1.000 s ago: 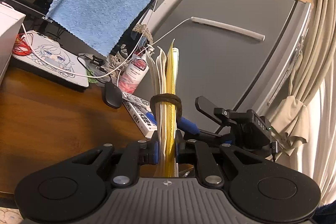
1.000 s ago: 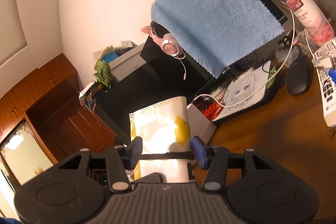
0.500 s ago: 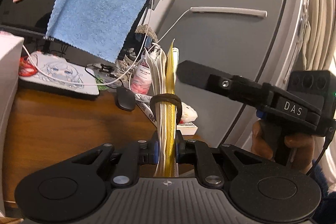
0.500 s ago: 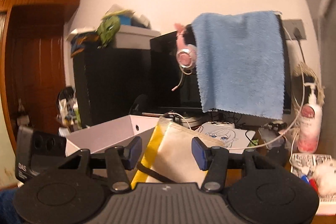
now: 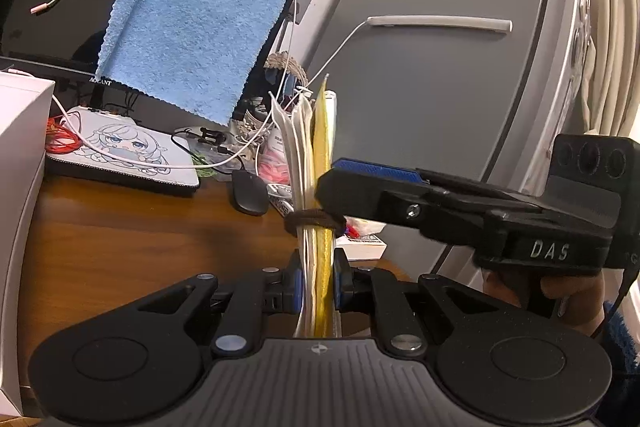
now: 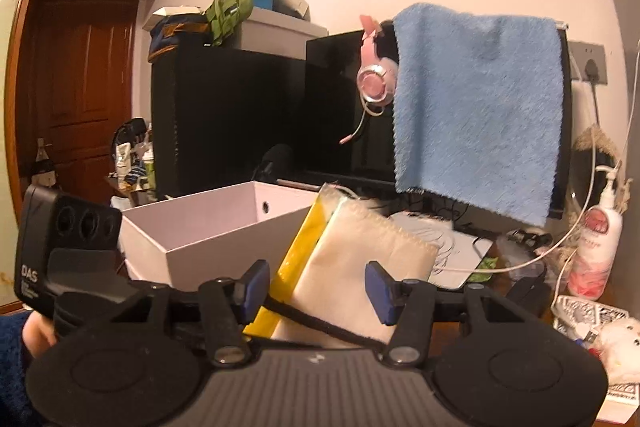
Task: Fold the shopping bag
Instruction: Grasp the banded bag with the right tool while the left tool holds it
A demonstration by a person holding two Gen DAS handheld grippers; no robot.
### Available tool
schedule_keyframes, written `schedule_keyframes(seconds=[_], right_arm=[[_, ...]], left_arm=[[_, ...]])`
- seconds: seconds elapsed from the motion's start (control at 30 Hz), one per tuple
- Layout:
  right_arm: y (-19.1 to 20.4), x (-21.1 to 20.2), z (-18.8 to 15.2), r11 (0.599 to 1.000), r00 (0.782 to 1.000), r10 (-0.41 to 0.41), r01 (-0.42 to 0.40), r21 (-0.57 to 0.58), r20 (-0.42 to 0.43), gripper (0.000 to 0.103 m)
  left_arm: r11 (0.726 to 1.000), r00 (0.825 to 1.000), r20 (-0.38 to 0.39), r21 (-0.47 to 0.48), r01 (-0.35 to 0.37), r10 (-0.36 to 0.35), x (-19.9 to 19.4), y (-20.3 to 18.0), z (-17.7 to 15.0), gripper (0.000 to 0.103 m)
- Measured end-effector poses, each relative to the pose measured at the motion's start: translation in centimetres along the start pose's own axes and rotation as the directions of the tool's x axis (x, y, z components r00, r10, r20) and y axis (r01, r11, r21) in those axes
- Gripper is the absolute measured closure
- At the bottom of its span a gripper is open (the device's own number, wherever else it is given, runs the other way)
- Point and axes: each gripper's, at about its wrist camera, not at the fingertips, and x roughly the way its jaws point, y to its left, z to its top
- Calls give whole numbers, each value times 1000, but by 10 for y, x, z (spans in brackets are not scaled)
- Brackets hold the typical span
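Note:
The folded shopping bag (image 5: 316, 163), white and yellow with a black elastic band (image 5: 314, 218) round it, stands edge-on and upright above the desk. My left gripper (image 5: 318, 283) is shut on its lower end. From the right, one finger (image 5: 360, 187) of my right gripper reaches in level and touches the bag just above the band. In the right wrist view the bag's (image 6: 360, 267) broad face tilts across the gap of my right gripper (image 6: 318, 285). Its blue pads stand apart and do not clamp the bag. The band (image 6: 320, 325) runs slantwise below them.
A wooden desk (image 5: 120, 239) lies below. On it are a white open box (image 6: 208, 227), a black mouse (image 5: 250, 193), a printed pad (image 5: 124, 155), cables and a lotion bottle (image 6: 596, 243). A blue towel (image 6: 476, 107) and pink headset (image 6: 376, 79) hang on the monitor. A grey fridge (image 5: 440, 87) stands right.
My right gripper has rolled upright and swung round to the bag's right side, its finger now touching the bag near the band. The left gripper rolled slightly and still holds the bag.

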Motion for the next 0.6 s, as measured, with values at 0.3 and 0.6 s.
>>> schedule_keyframes(seconds=[0.3,0.6], right_arm=[[-69,-19,-23,878,990,90,-131,460,109,51],[-77,-6,-48,816,987,141,-161,555,80,13]], left_arm=[[994,998,21,-89,64,-62,-5,9,3,90],[987,997,43,-143,75,-70,-4,13,3,89]])
